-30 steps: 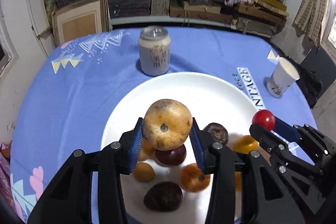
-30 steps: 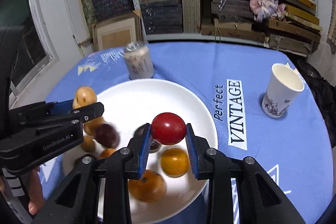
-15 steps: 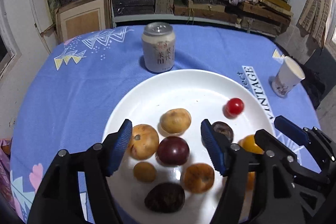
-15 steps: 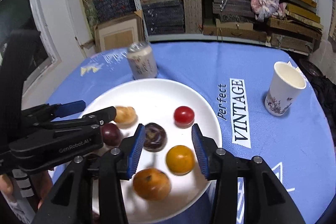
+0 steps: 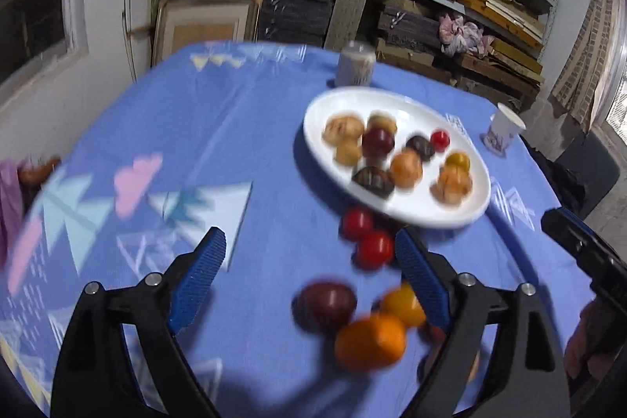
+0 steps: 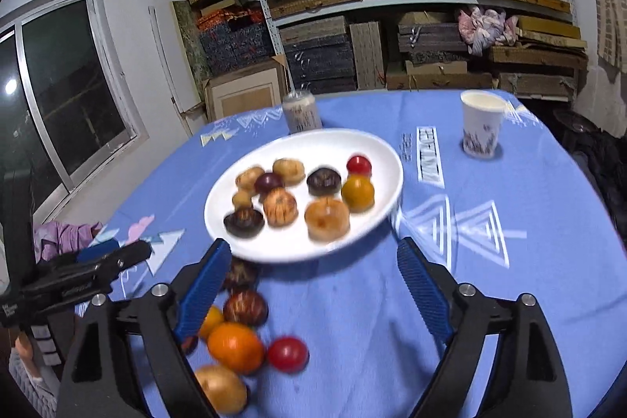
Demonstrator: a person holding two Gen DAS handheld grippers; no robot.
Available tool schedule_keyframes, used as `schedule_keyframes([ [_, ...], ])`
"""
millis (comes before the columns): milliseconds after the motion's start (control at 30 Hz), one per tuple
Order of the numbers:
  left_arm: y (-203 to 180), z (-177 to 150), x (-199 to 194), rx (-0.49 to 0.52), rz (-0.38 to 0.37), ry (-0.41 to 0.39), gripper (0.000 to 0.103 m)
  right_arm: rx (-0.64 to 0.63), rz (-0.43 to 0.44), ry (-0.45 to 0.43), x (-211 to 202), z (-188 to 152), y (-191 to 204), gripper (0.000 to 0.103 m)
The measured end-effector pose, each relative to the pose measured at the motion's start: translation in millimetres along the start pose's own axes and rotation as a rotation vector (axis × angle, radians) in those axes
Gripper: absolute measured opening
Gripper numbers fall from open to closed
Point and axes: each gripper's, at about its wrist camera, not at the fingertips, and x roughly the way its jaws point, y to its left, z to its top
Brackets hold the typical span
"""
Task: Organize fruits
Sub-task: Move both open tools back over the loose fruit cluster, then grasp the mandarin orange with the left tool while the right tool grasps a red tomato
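Note:
A white plate (image 5: 415, 212) (image 6: 298, 245) on the blue cloth holds several fruits, tan, dark purple, orange and one small red (image 6: 358, 164). Loose fruits lie on the cloth in front of it: two small red ones (image 5: 368, 241), a dark plum (image 5: 325, 304), an orange (image 5: 370, 341) (image 6: 235, 346), a red one (image 6: 287, 354) and a tan one (image 6: 221, 387). My left gripper (image 5: 309, 281) is open and empty above the loose fruits. My right gripper (image 6: 313, 285) is open and empty over the plate's near rim.
A drink can (image 5: 354, 68) (image 6: 301, 111) stands behind the plate. A paper cup (image 5: 503, 130) (image 6: 480, 124) stands at the right. Shelves of boxes fill the back wall. A pink cloth (image 6: 58, 237) lies at the table's left edge.
Both grippers have let go of their fruits, which now lie on the plate, then pulled back and up. The loose fruits in front of the plate have come into view.

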Motion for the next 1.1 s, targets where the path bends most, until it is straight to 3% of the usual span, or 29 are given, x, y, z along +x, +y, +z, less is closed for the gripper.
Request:
schedule_keyframes([
  [167, -8.9, -36.2, -17.6, 0.082, 0.019, -0.014, 0.087, -0.032, -0.022, 0.020, -12.9, -28.5, 1.7, 0.093],
  [233, -17.0, -43.0, -23.5, 0.118, 0.014, -0.034, 0.093, -0.028, -0.020, 0.006, -18.2, -32.3, 0.2, 0.097],
  [433, -34.1, -46.6, -9.3, 0.201, 0.056, 0.003, 0.093, 0.022, -0.024, 0.029, -15.6, -33.8, -9.8, 0.097],
  [500, -37.0, -47.1, -1.8, 0.228, 0.109, 0.019, 0.094, 0.031, -0.022, 0.032, -15.4, -33.7, -10.9, 0.097],
  [600, -27.2, -46.3, -2.6, 0.193, 0.095, 0.033, 0.097, 0.031, -0.024, 0.027, -15.3, -34.1, -11.2, 0.097],
  [767, 4.0, -50.8, -22.7, 0.094, 0.147, -0.018, 0.097, 0.040, -0.025, 0.043, -12.4, -35.2, -14.7, 0.097],
  [867, 15.0, -54.9, -30.4, 0.055, 0.073, -0.016, 0.097, 0.028, -0.023, 0.049, -12.2, -35.9, -11.6, 0.097],
  [1100, -20.0, -69.9, -27.1, 0.246, 0.027, 0.022, 0.097, 0.027, -0.029, 0.055, -10.5, -37.5, -9.9, 0.097],
])
